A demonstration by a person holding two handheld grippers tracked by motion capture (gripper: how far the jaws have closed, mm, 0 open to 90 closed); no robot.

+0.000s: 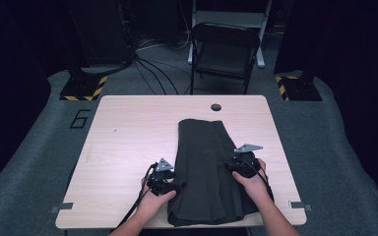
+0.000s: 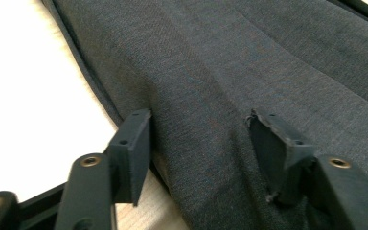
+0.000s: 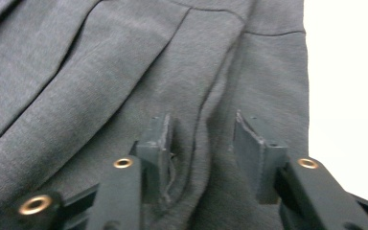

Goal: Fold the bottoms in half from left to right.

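Cloth (image 1: 209, 167), dark grey and folded, lay on the near right part of the worktop (image 1: 128, 147), reaching over its near edge. From the high view, both tongs sat at its sides: left tongs (image 1: 170, 184) at the left edge, right tongs (image 1: 236, 164) at the right. Left gripper view (image 2: 199, 143) showed jaws apart over the hem. Right gripper view (image 3: 201, 139) showed jaws apart around a raised fold, not pressing it.
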